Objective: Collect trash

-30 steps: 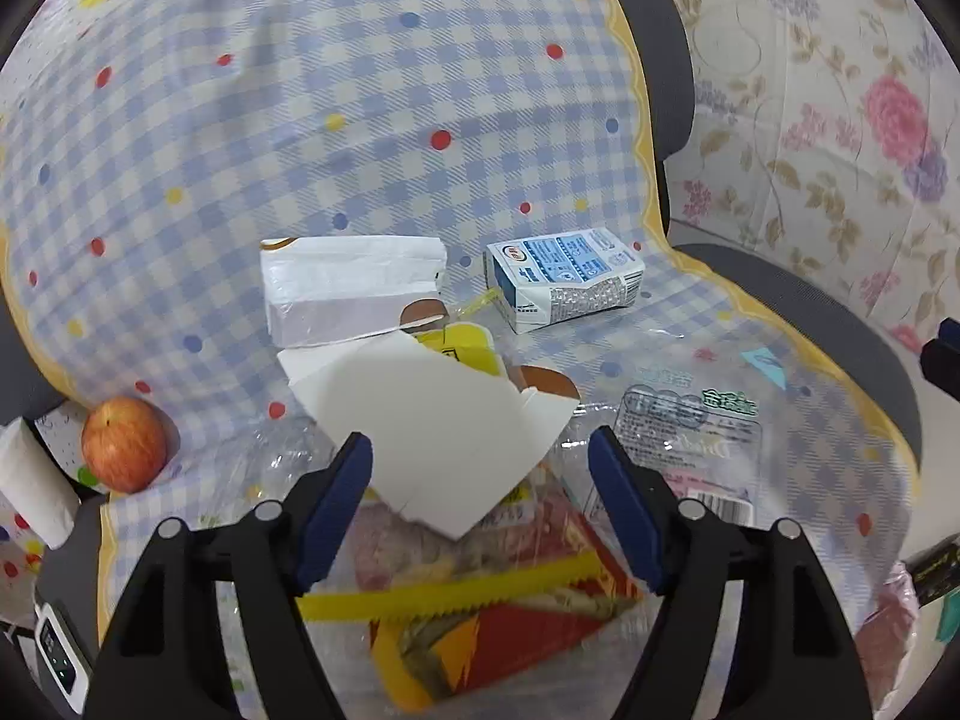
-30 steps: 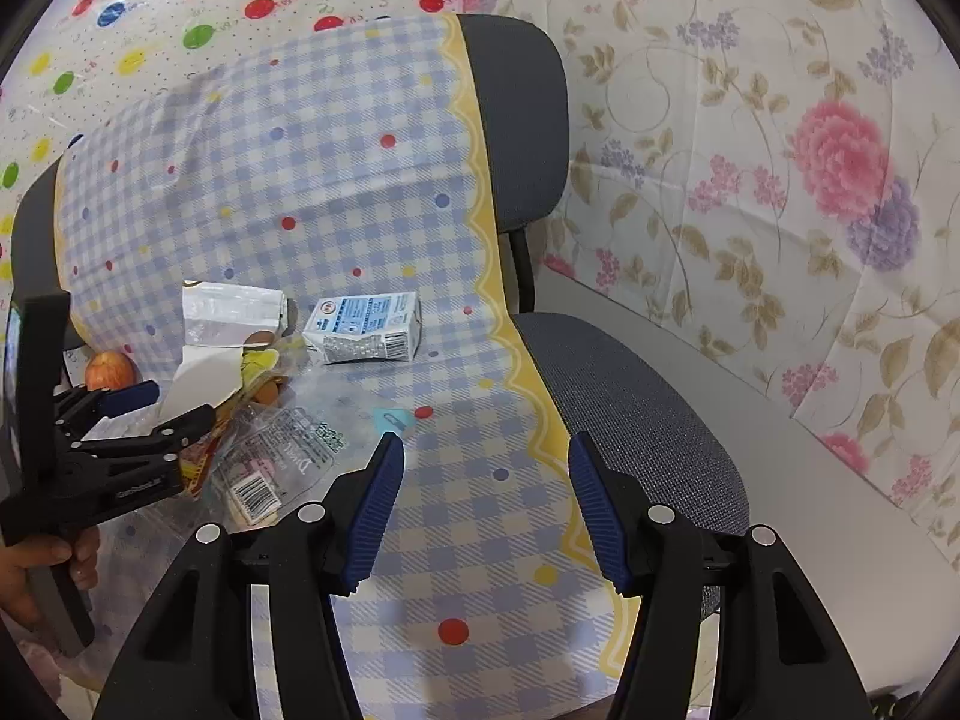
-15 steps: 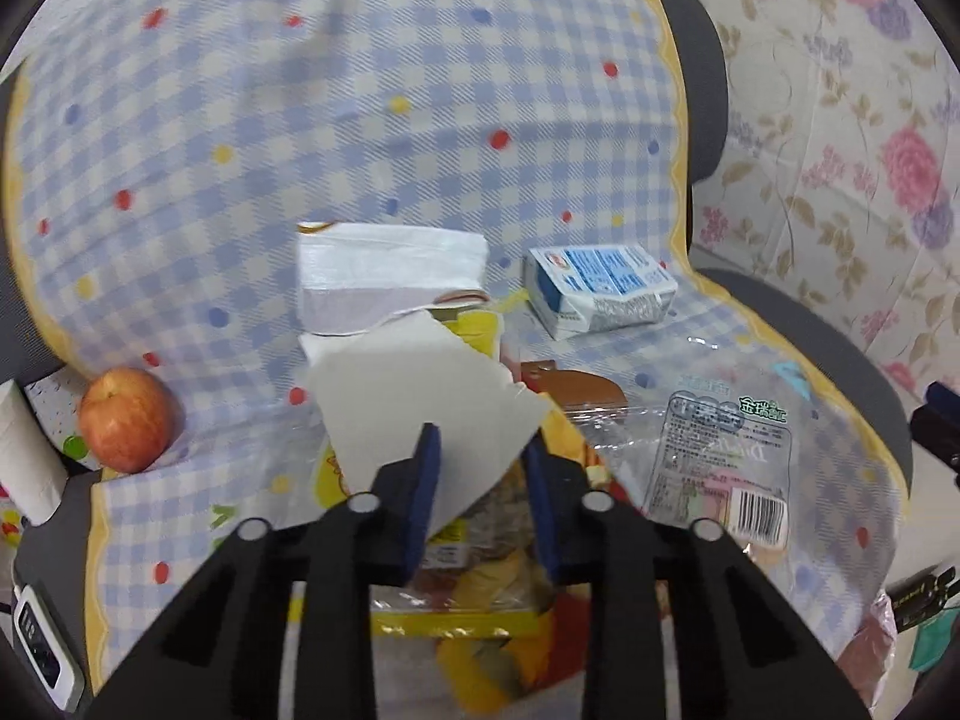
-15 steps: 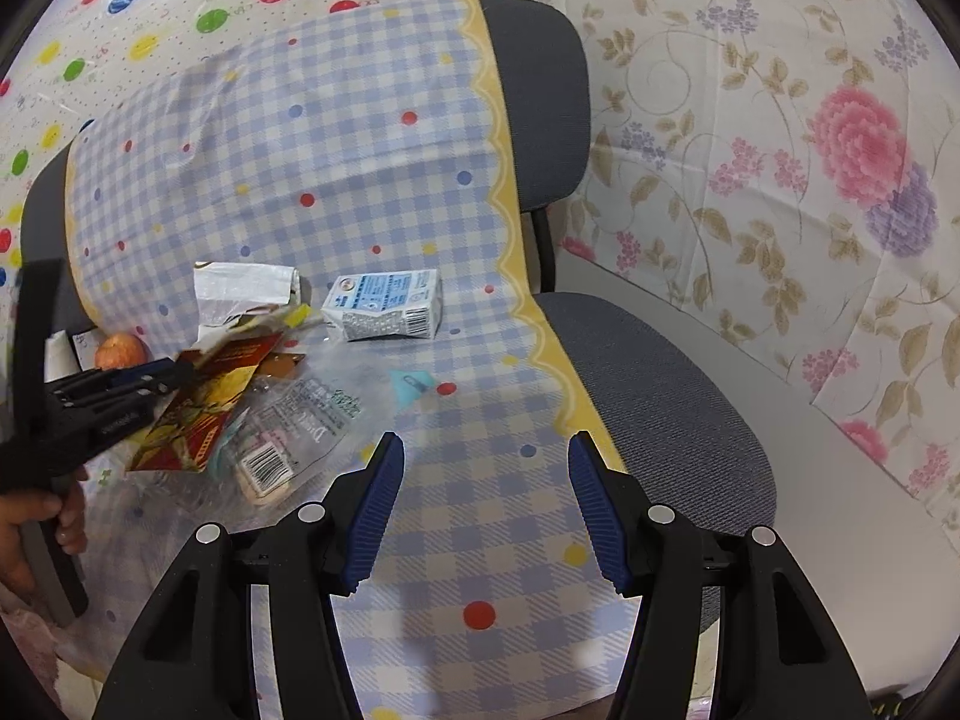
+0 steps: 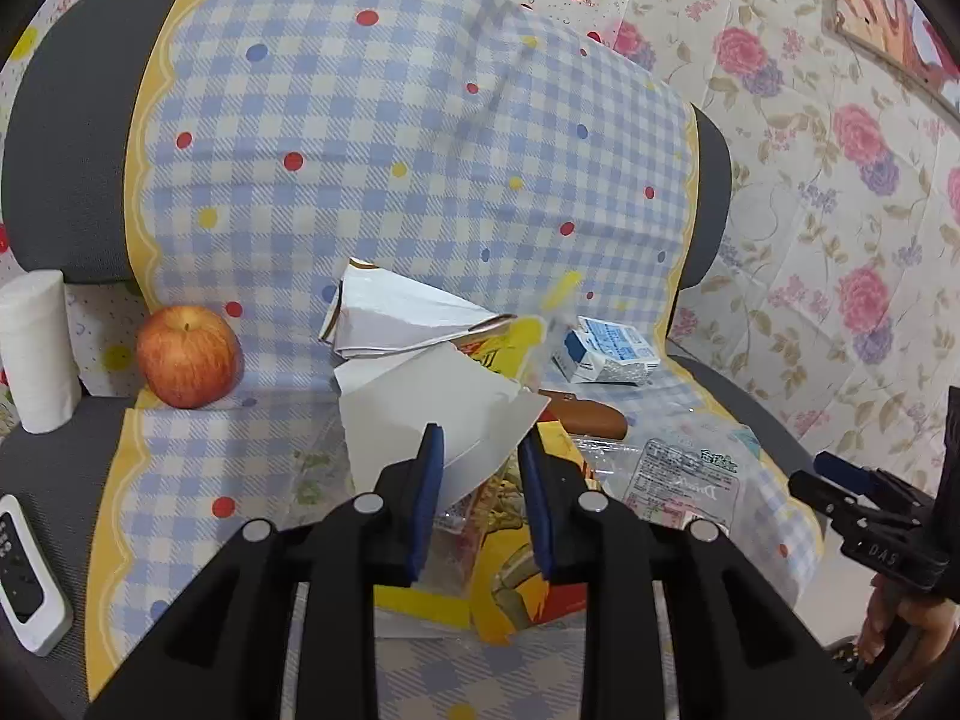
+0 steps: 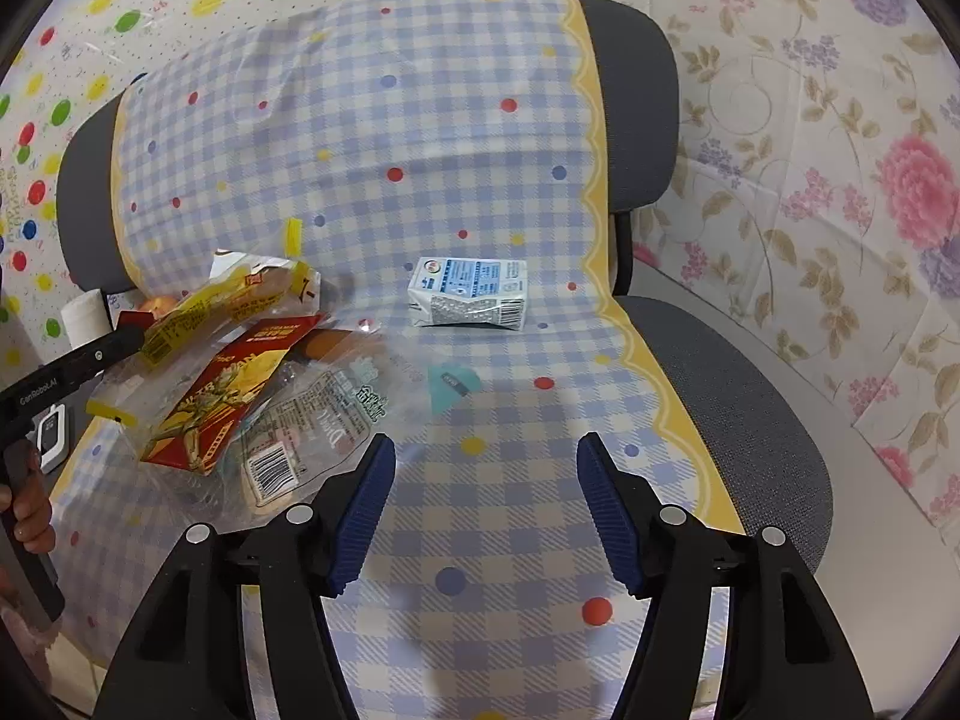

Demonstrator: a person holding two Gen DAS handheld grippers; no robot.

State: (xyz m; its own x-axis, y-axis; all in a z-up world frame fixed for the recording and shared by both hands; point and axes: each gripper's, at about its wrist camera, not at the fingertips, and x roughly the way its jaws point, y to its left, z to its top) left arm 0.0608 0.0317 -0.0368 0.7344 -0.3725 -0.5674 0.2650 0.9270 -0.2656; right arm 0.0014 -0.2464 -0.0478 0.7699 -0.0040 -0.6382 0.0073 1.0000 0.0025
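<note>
My left gripper (image 5: 480, 456) is shut on a clear plastic bag of trash (image 5: 510, 564) that holds a red and yellow snack wrapper and a white card (image 5: 432, 414), lifted off the seat. The bag also shows in the right wrist view (image 6: 216, 384), hanging from the left gripper. A white paper bag (image 5: 396, 318) lies behind it. A small blue and white milk carton (image 6: 468, 294) lies on the checked cloth. A clear wrapper with a barcode (image 6: 312, 426) lies beside the bag. My right gripper (image 6: 486, 504) is open and empty, above the seat.
A red apple (image 5: 186, 354) and a white paper roll (image 5: 36, 348) sit at the seat's left. A white remote (image 5: 24, 588) lies at the left edge. A small teal scrap (image 6: 453, 387) lies mid-seat. The chair's grey seat edge (image 6: 750, 408) is to the right, floral wall behind.
My left gripper closed on the bag of trash and lifted it up off the seat. My right gripper stayed open and moved a little closer to the seat.
</note>
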